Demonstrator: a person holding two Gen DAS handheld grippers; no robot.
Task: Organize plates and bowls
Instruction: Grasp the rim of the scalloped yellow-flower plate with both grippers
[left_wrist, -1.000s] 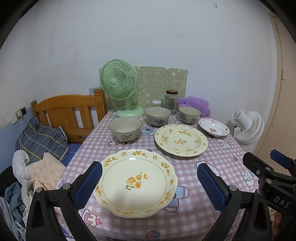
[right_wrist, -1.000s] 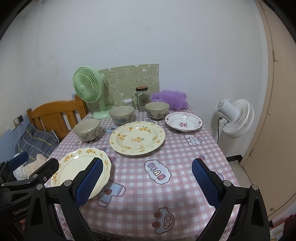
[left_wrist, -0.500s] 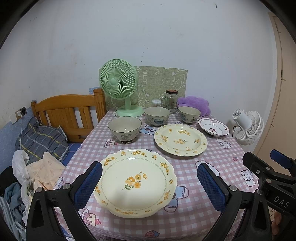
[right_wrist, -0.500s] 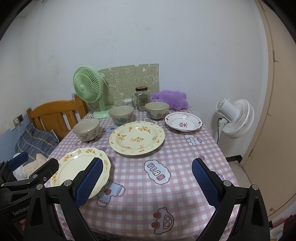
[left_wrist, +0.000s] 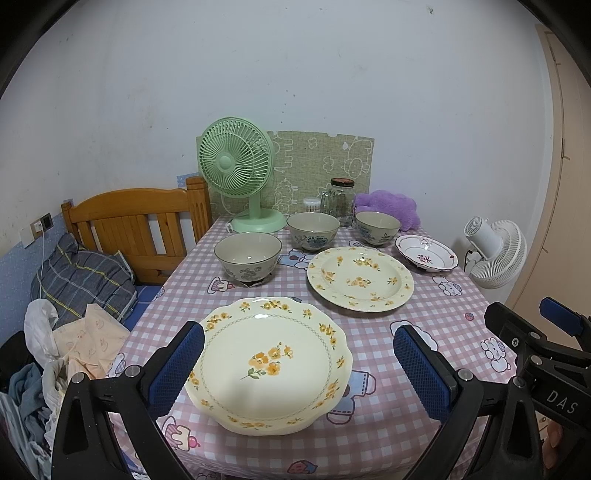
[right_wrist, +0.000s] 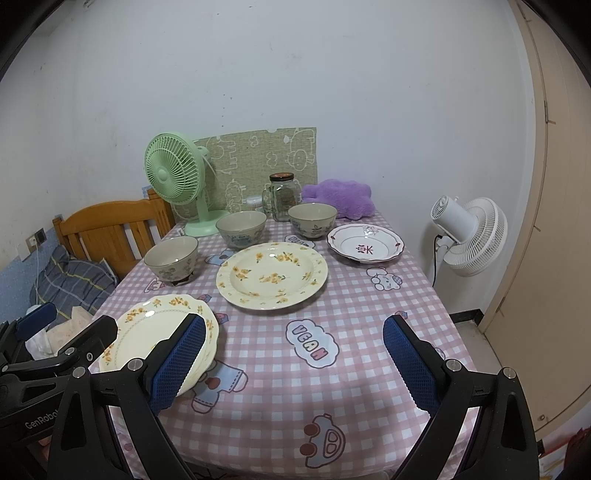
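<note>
Scalloped plate (left_wrist: 272, 363) lies between the spread-apart fingers of the left hand-held gripper (left_wrist: 298, 363), untouched.

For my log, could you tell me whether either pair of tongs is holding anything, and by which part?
Nothing is held: the left tongs and right tongs are open above the pink checked tablecloth.

Checked table (right_wrist: 369, 325) bears three bowls (left_wrist: 248, 254), three plates (left_wrist: 360, 277) (fan (left_wrist: 236, 162) behind).
</note>
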